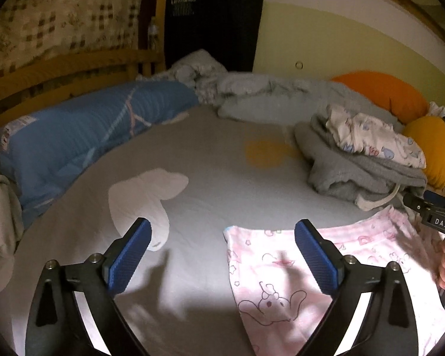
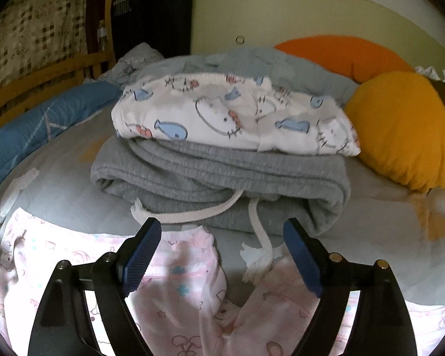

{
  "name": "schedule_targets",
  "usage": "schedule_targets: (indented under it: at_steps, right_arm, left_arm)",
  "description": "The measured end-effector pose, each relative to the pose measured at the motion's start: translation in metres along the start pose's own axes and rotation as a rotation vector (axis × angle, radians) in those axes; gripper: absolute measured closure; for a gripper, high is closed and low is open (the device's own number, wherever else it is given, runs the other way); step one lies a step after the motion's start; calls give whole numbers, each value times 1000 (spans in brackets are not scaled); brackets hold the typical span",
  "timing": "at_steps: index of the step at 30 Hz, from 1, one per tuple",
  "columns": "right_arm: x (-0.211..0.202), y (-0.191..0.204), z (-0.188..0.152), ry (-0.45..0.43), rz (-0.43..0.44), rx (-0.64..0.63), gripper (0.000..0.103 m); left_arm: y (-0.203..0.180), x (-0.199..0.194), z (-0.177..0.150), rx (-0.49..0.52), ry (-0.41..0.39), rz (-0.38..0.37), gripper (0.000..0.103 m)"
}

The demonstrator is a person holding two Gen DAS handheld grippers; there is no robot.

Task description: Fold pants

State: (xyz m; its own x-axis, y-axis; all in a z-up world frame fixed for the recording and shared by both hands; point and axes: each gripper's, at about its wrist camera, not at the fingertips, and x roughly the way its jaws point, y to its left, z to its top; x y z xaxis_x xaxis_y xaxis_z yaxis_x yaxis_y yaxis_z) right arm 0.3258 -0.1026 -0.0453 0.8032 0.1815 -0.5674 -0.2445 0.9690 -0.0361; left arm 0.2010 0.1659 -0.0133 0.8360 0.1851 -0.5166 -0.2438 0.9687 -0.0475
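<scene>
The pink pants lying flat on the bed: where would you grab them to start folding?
Probably pinch the pink pants at the left edge, coming down from above with the open left gripper. The fabric lies flat, and that edge is bare against the grey sheet.
</scene>
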Motion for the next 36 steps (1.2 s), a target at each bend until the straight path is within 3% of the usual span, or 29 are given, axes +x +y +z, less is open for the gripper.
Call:
schedule_targets:
  at_steps: [6,21,36]
  right_arm:
    - [-20,0,2,-79,2,5,15]
    - [-28,-9,6,-126,13,55,14]
    - [-37,-15,10,-156,-10,56,14]
  left_arm:
    - [-6,-15,1,33,-84,12,2]
    - [-11,-33,0,56,-165,19,2]
    - [-17,-35,1,81,-177,23,2]
